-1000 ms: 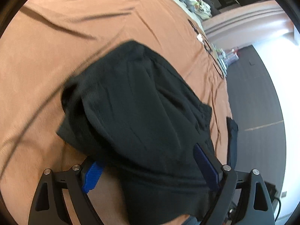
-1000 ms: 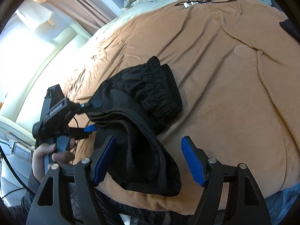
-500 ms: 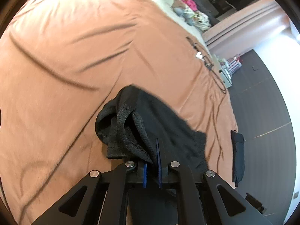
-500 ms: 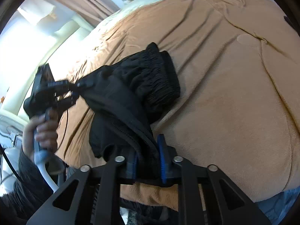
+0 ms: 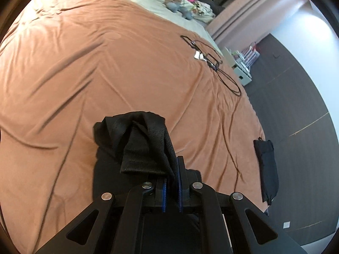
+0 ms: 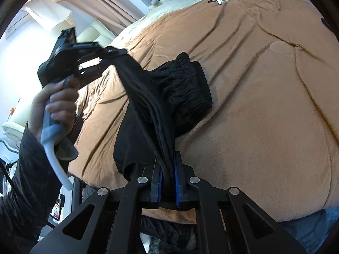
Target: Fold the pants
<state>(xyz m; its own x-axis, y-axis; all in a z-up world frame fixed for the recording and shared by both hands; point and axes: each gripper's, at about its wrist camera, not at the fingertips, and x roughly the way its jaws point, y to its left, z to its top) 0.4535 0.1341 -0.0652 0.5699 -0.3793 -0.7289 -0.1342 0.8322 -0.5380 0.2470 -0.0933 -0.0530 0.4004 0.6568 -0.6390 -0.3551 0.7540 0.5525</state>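
The black pants (image 6: pixel 182 93) lie bunched on the brown blanket (image 6: pixel 264 105), with the elastic waistband toward the middle of the bed. My right gripper (image 6: pixel 167 177) is shut on a thick fold of the pants' edge near the bed's front. My left gripper (image 5: pixel 172 182) is shut on another part of the pants (image 5: pixel 144 144) and holds it lifted off the blanket. In the right wrist view the left gripper (image 6: pixel 106 57) is raised at the left, and black cloth stretches from it down to my right gripper.
A black cable and a small white item (image 5: pixel 208 61) lie on the far part of the blanket (image 5: pixel 84 63). Stuffed toys and pillows (image 5: pixel 182 8) sit at the head of the bed. A black garment (image 5: pixel 267 165) hangs at the bed's right edge. Dark floor lies beyond.
Both grippers were open around the pants a second ago and have since shut on them. The left gripper has lifted its part up, pulling the cloth taut between the grippers.
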